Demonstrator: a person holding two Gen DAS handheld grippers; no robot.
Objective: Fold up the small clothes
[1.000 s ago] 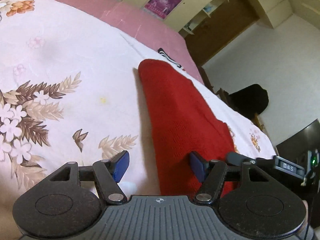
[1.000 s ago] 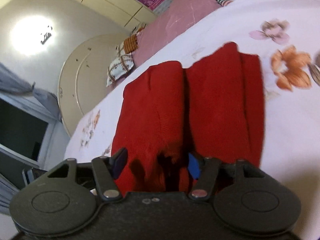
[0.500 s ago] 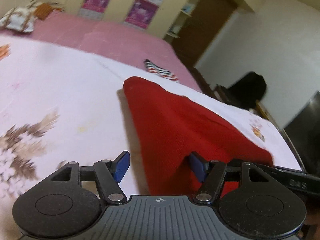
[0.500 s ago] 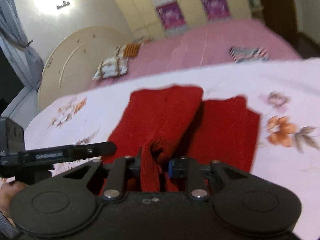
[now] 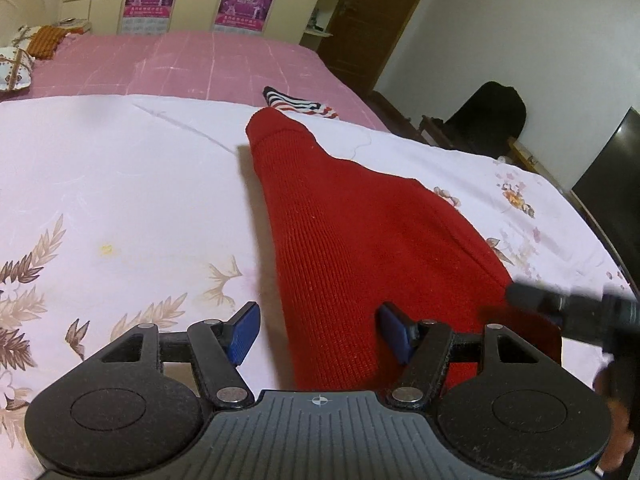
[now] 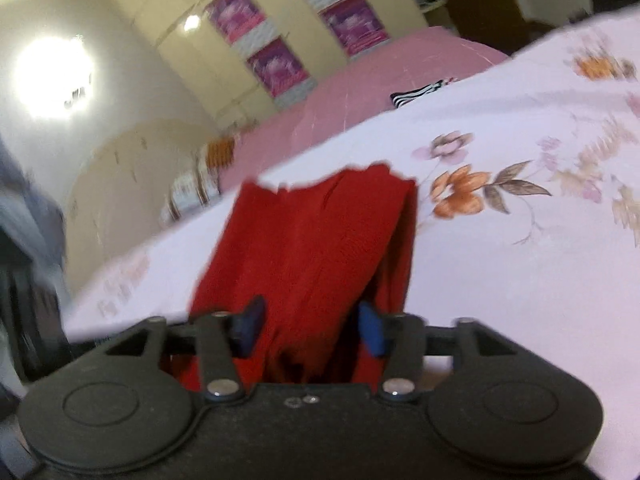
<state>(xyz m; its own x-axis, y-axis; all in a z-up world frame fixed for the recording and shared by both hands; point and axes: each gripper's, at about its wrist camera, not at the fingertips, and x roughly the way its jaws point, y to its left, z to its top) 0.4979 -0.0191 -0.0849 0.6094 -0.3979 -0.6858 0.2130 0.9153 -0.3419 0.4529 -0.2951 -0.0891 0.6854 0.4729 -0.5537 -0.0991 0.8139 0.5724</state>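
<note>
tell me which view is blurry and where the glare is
Left wrist view: mostly sharp, the knit of the red garment reads clearly; only the dark bar at the right edge smears, and straight lines bow from the fisheye. Right wrist view: motion-blurred throughout, the floral sheet and posters soft, with a blown-out lamp glare on the upper-left wall.

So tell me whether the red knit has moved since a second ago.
Yes. In the right wrist view the red knit now lies as one narrower stack; its left half has been folded over toward the orange flower on the sheet.
</note>
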